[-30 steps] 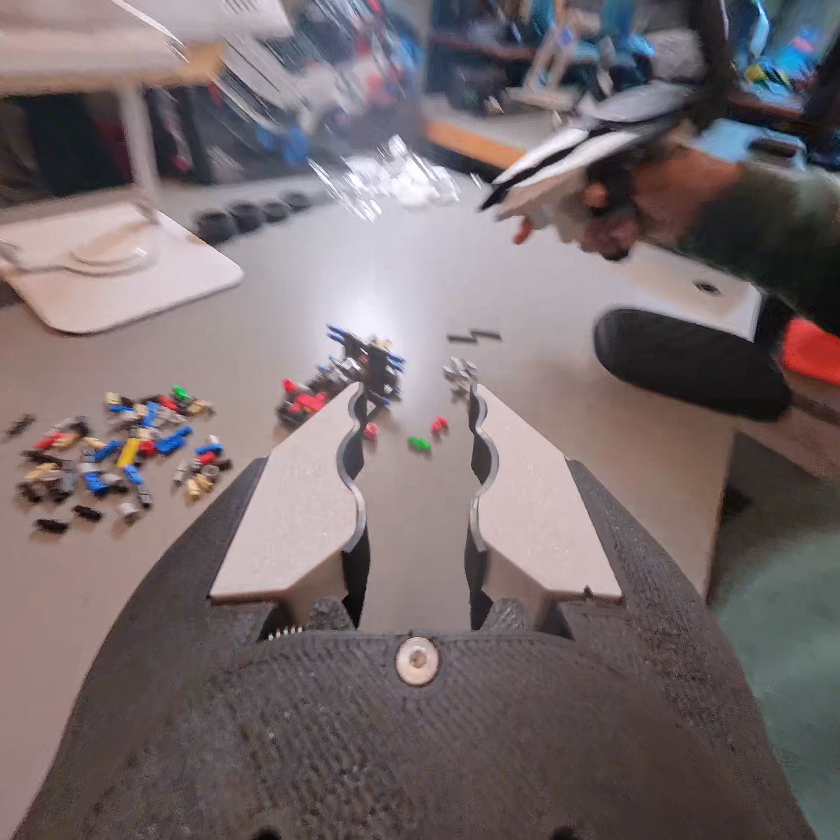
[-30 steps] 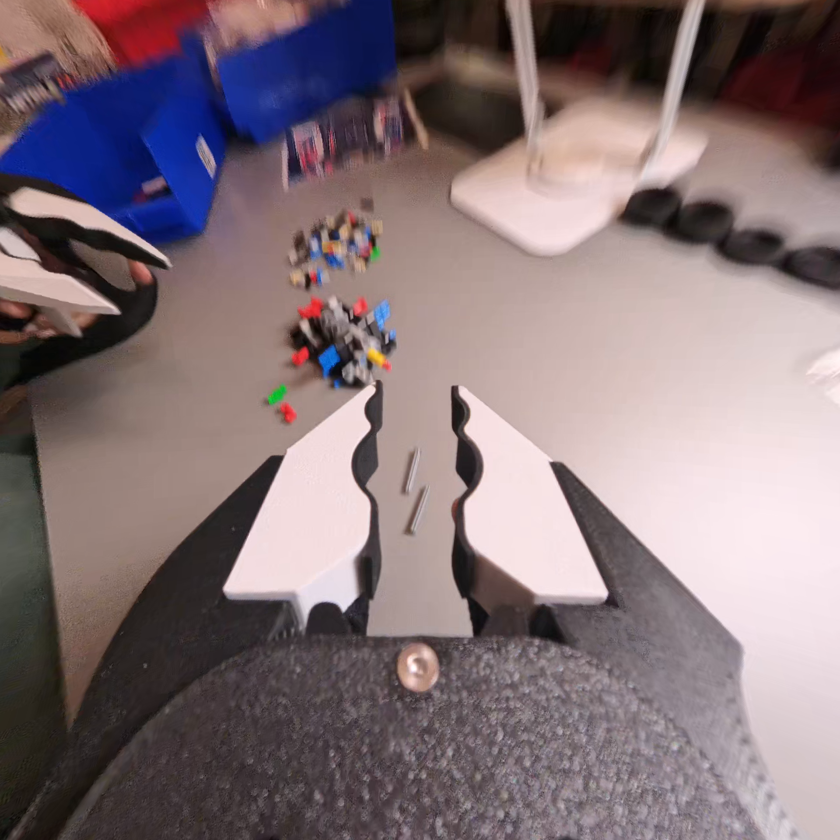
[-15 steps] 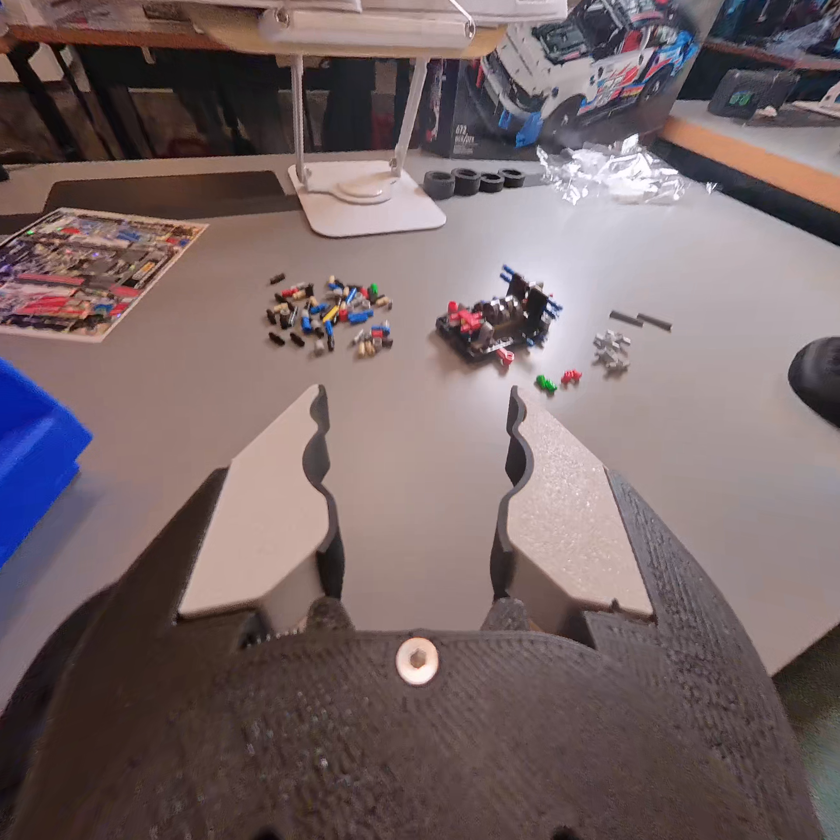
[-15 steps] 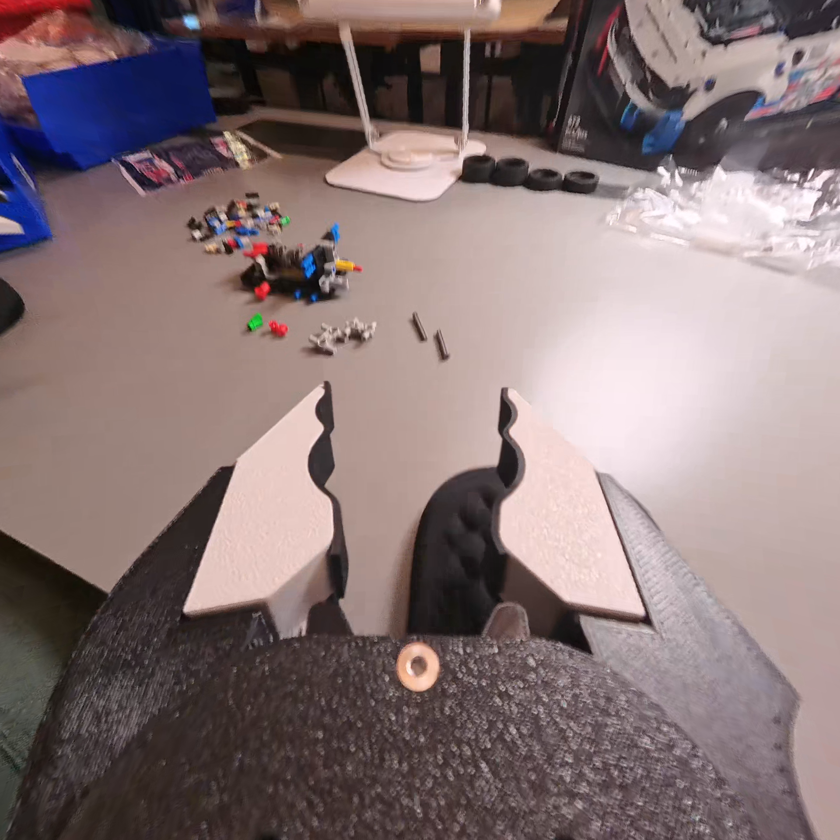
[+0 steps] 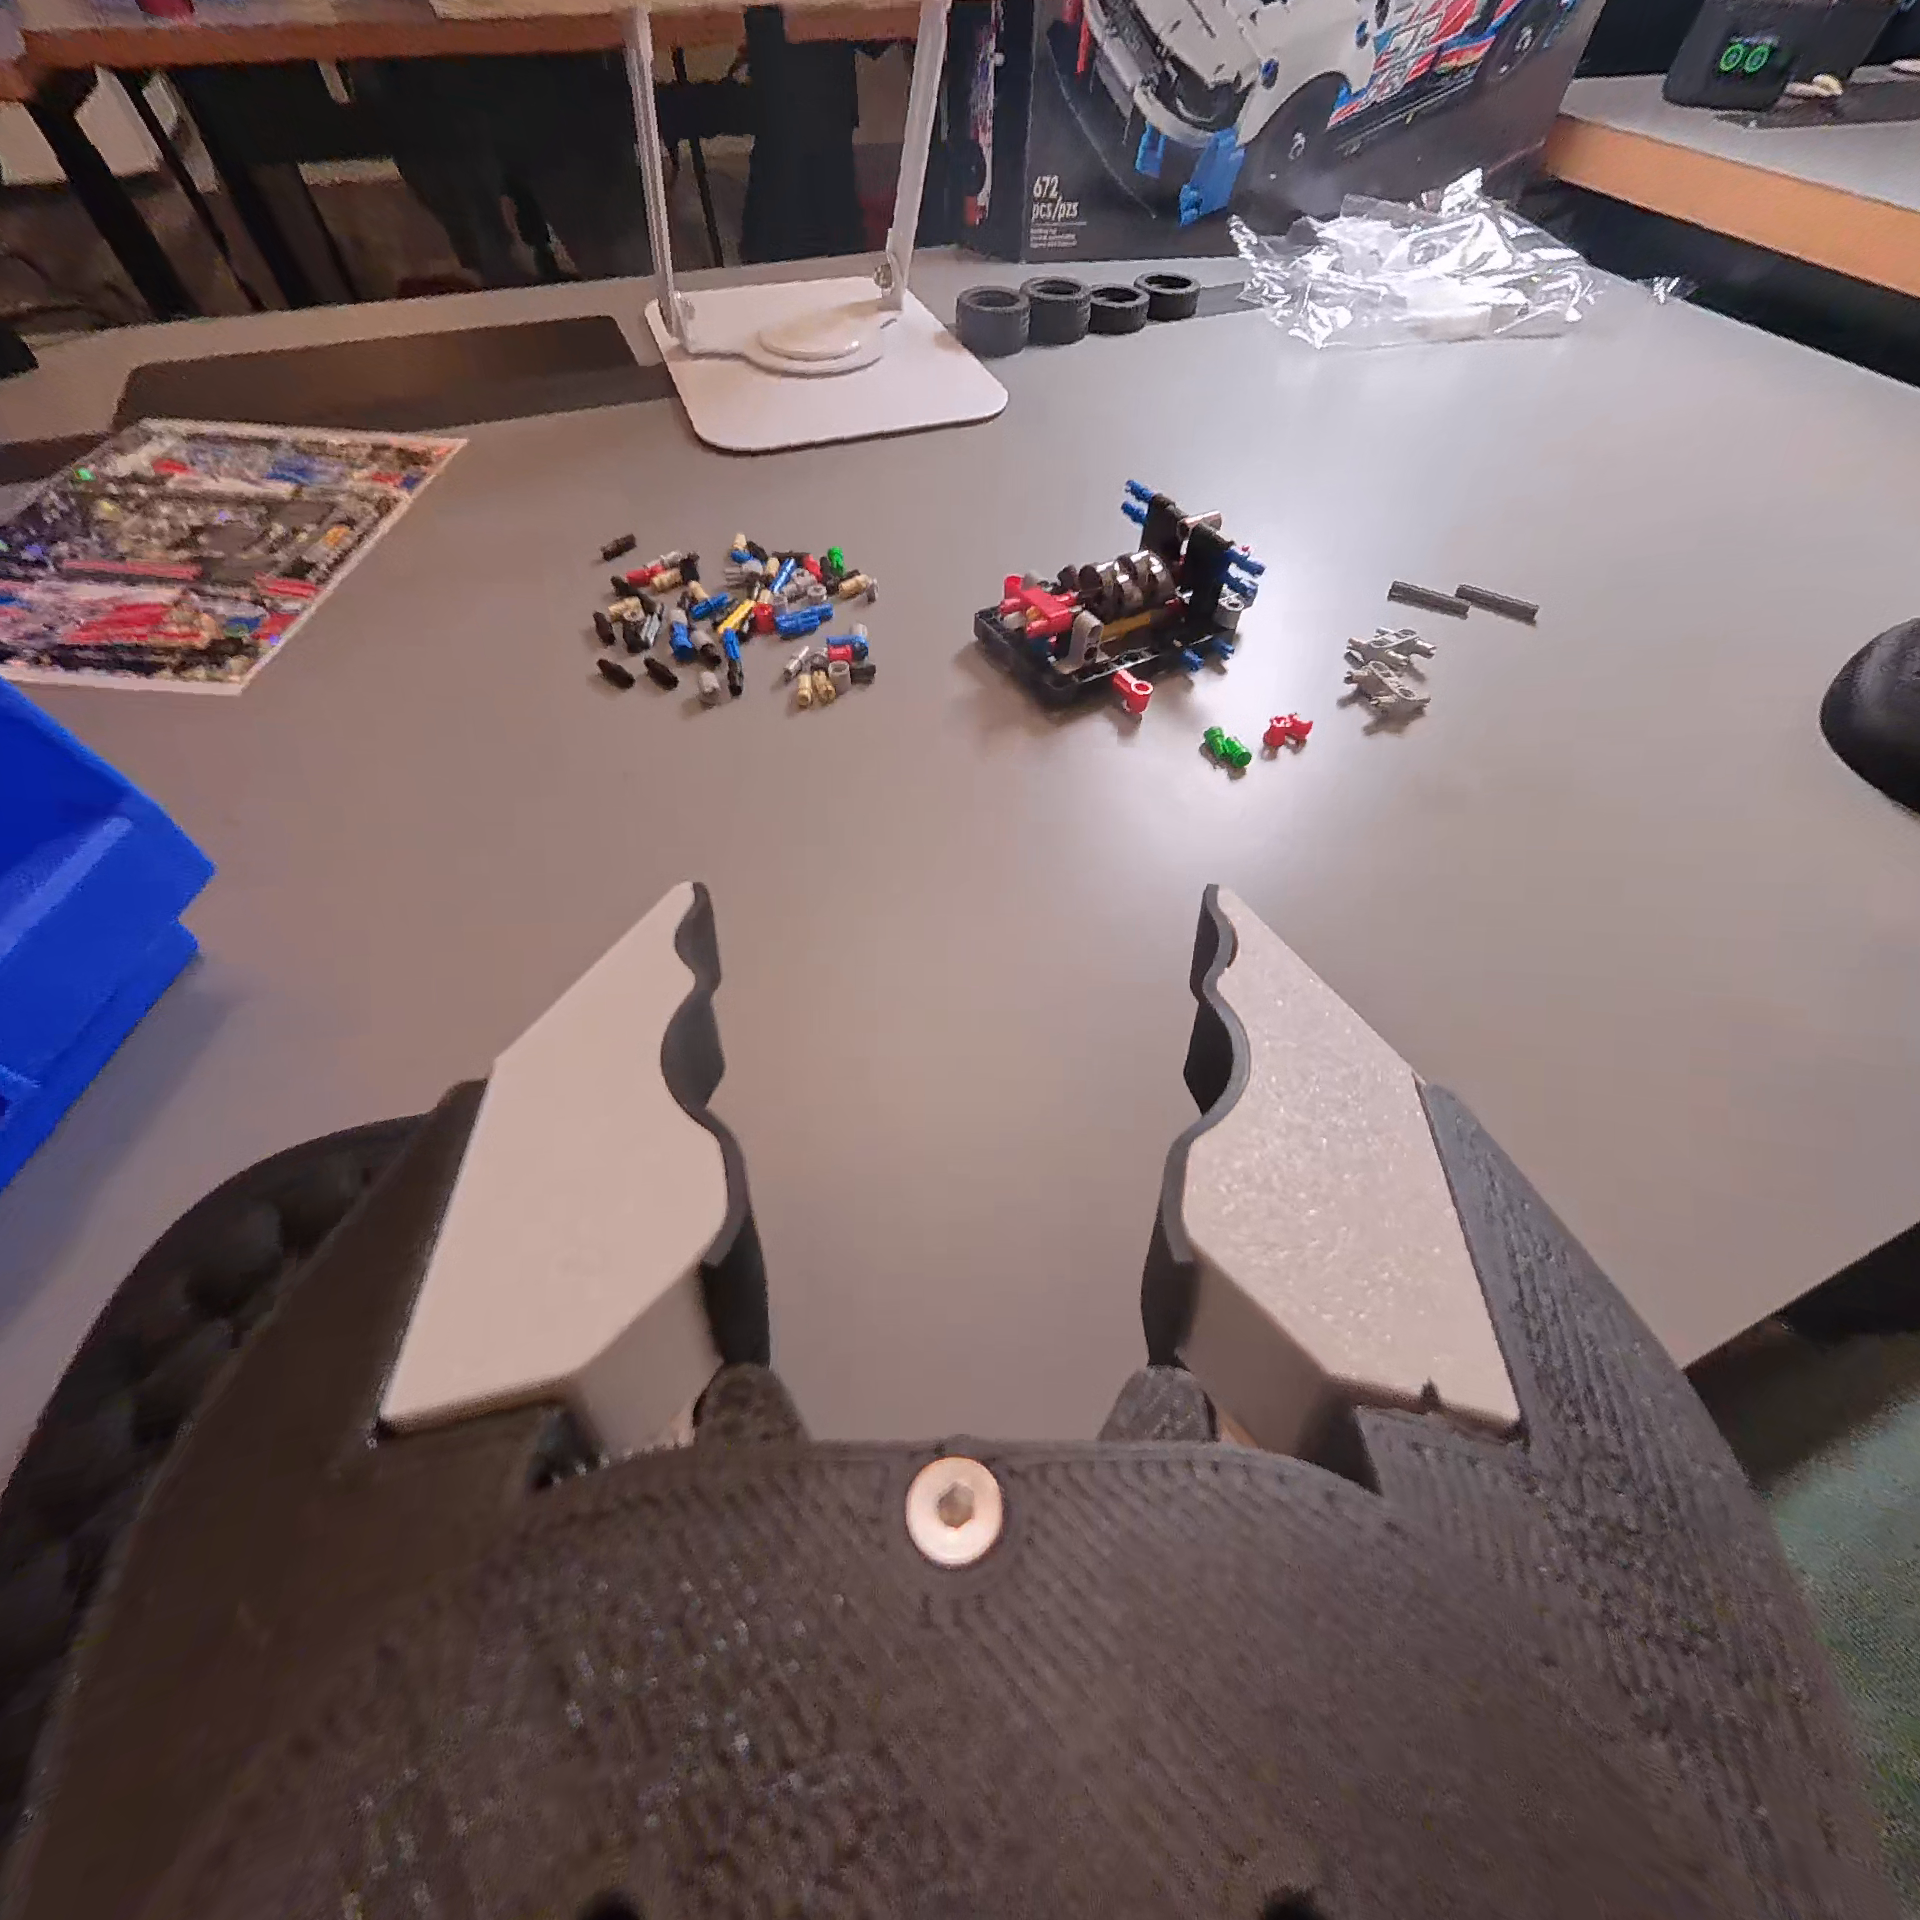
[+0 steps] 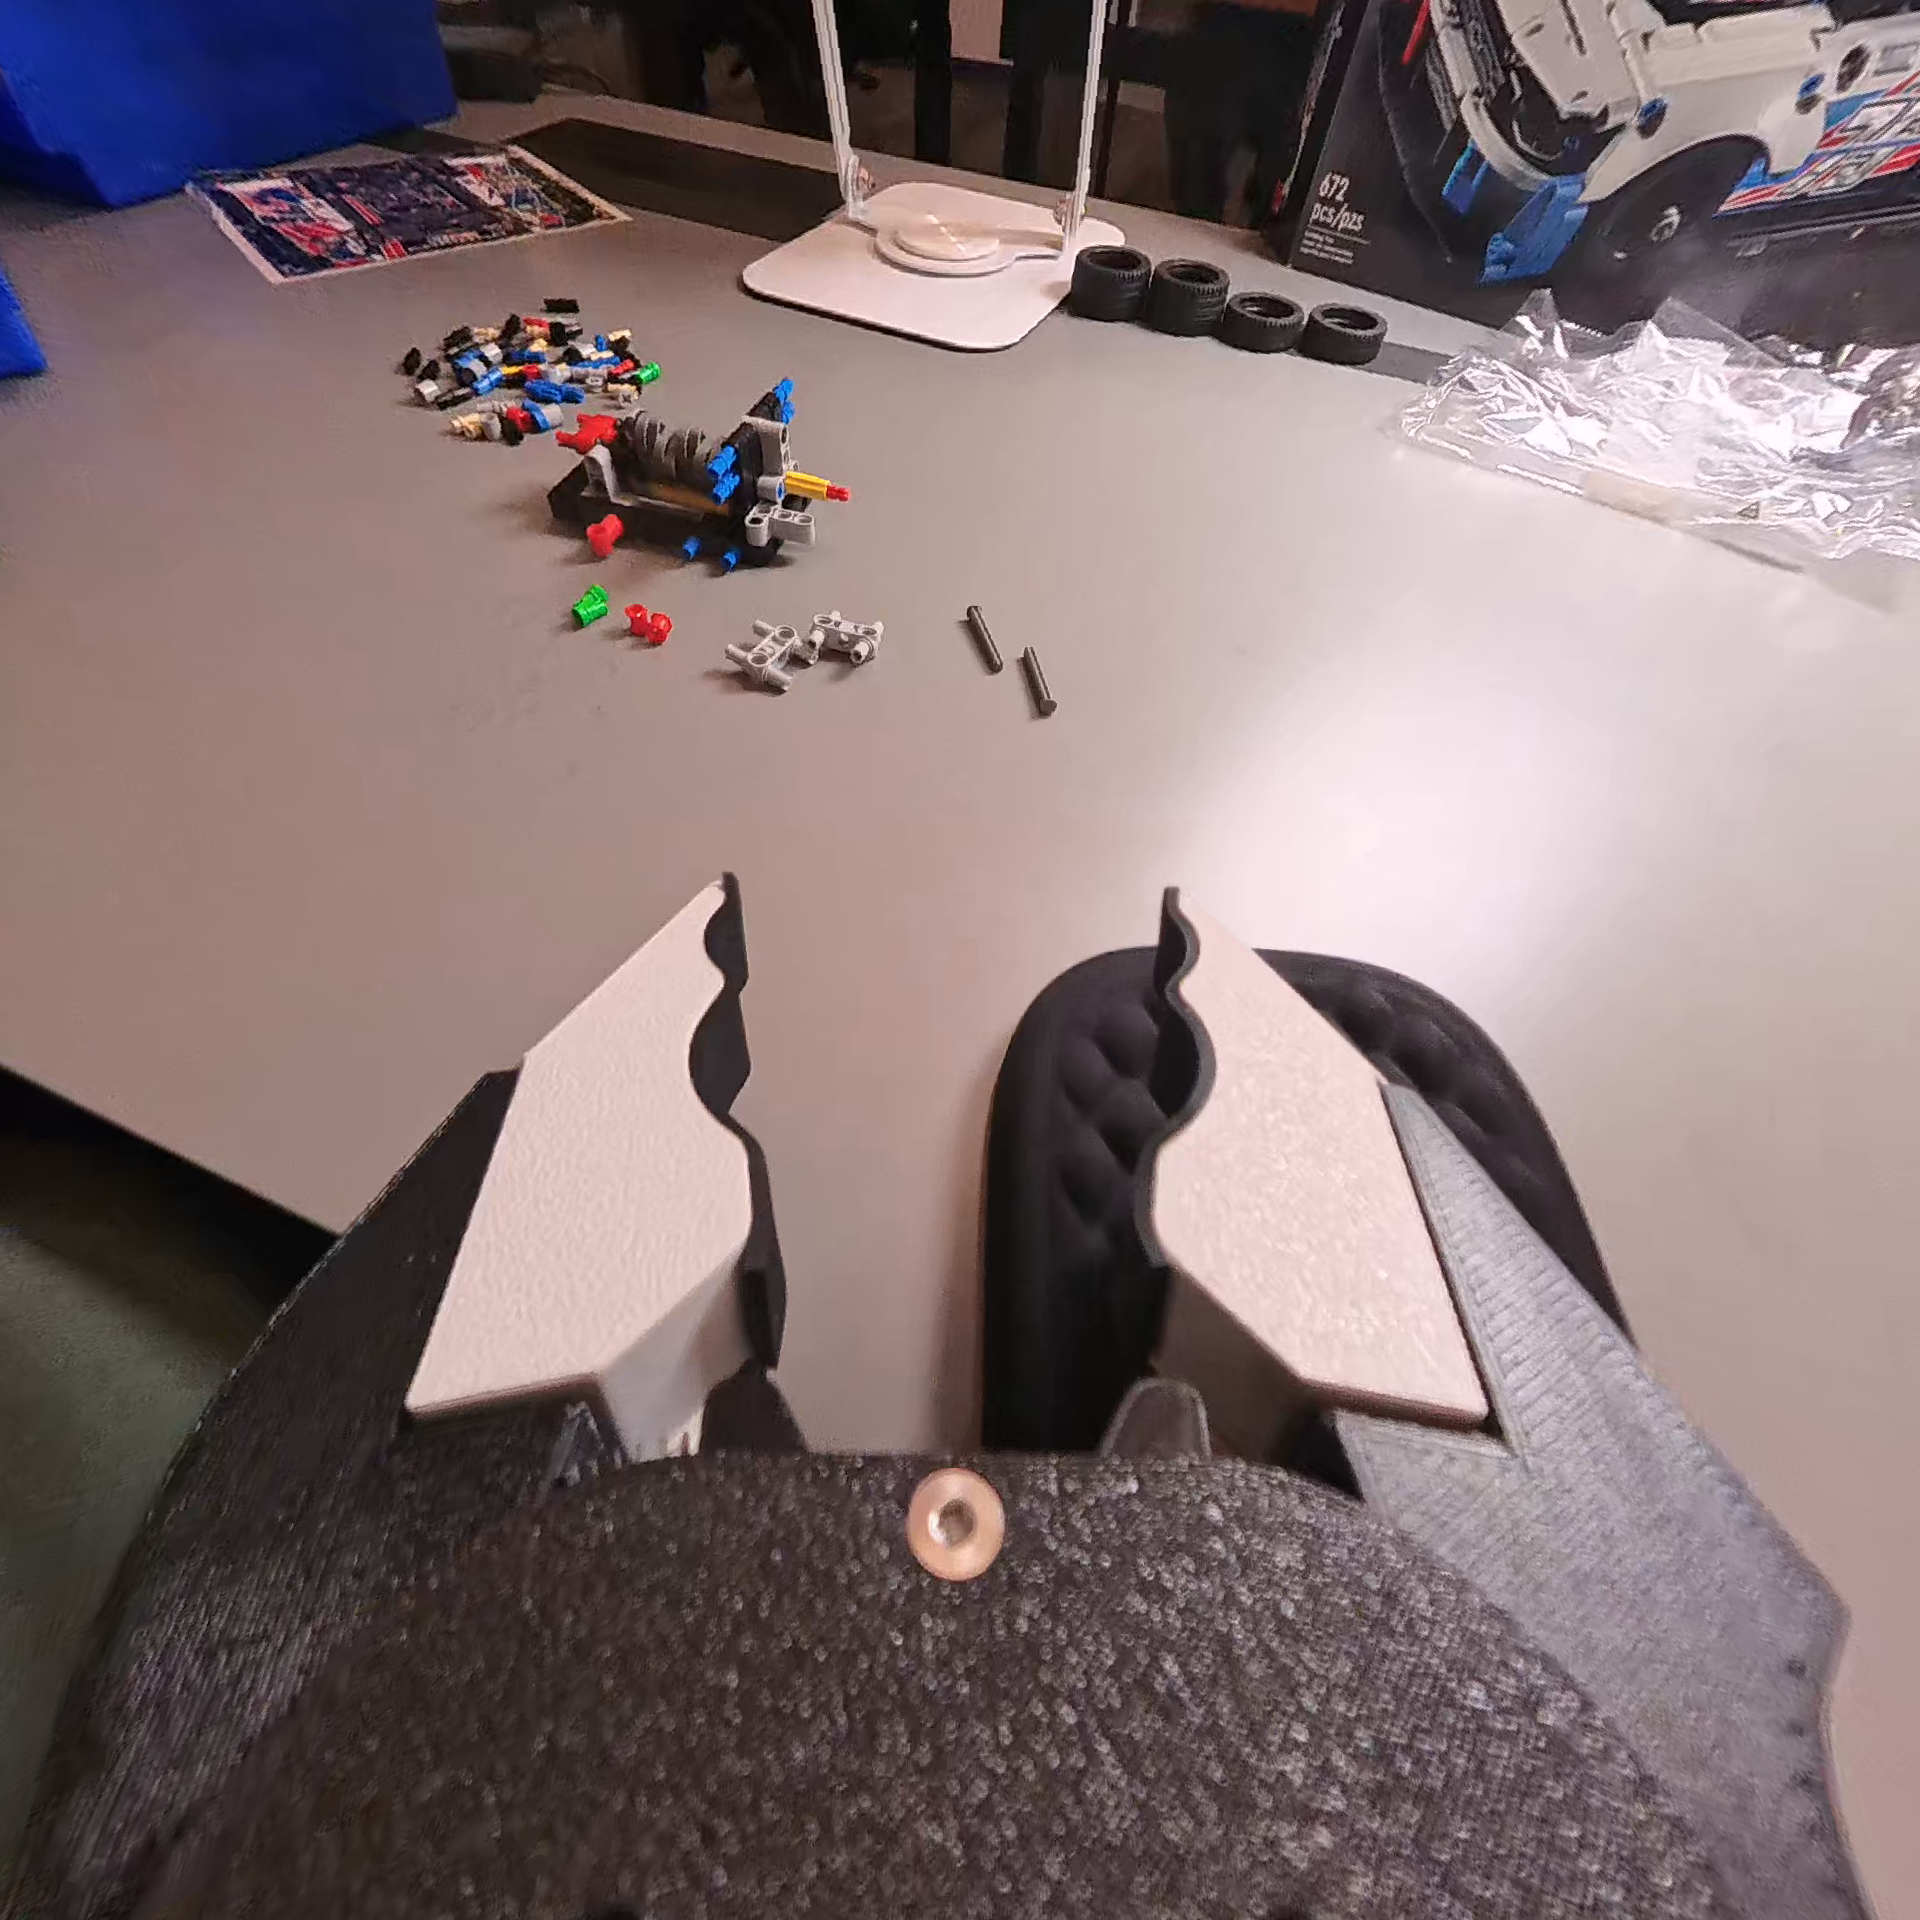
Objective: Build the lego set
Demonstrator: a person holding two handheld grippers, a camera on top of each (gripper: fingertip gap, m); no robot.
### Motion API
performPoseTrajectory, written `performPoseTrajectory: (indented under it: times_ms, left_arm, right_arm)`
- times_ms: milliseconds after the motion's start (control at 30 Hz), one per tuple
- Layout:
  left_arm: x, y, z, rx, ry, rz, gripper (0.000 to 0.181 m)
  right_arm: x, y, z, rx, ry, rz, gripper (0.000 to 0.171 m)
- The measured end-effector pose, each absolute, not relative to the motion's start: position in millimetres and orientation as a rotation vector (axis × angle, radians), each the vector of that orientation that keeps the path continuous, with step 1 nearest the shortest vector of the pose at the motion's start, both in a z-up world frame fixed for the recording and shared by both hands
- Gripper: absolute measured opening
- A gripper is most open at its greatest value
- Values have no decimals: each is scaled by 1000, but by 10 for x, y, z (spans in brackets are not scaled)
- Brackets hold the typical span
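A partly built lego assembly [image 5: 1117, 613] with black frame, red and blue pins stands mid-table; it also shows in the right wrist view [image 6: 696, 483]. A pile of small loose pieces [image 5: 732, 618] lies to its left. A green piece [image 5: 1224, 748], a red piece [image 5: 1286, 730], grey connectors [image 5: 1387, 670] and two dark axles [image 5: 1463, 600] lie to its right. My left gripper [image 5: 954, 902] is open and empty, well short of the parts. My right gripper [image 6: 948, 894] is open and empty near the table's front edge, over a black padded rest [image 6: 1081, 1122].
A white lamp base [image 5: 831, 364], several black tyres [image 5: 1075, 307], a clear plastic bag [image 5: 1413, 275] and the set's box [image 5: 1278, 114] stand at the back. An instruction sheet [image 5: 177, 545] and a blue bin [image 5: 73, 935] are at the left. The left tips stand about 15 cm off the green piece [image 5: 1224, 748]. The right camera catches it too, in the right wrist view [image 6: 584, 603].
Both grippers have drawn back from the parts toward the table's front and levelled out. Both jaws have opened wider. The right gripper no longer shows in the left wrist view.
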State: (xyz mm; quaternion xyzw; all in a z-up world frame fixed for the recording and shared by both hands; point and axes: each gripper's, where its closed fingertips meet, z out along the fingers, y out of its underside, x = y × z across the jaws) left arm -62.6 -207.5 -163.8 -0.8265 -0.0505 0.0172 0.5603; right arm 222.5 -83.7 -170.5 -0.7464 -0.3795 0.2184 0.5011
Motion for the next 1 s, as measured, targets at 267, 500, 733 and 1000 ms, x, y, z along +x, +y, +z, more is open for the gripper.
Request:
performPoseTrajectory:
  times_ms: [267,500,733,1000]
  left_arm:
    - [-674,-2059,-1665,-1860,-164,21,90]
    - [-840,-2270,-955,-1465,-192,181,84]
    - [-1030,-2229,-1056,-1465,-212,151,84]
    - [-1072,-2240,-1046,-1461,-213,86,84]
  right_arm:
    - [2192,-874,-1705,-1746,-908,514,81]
    - [2438,-721,-1081,-1479,-645,613,81]
    - [2684,-469,-898,-1355,-505,616,77]
    - [2749,-434,-925,-1361,-500,617,74]
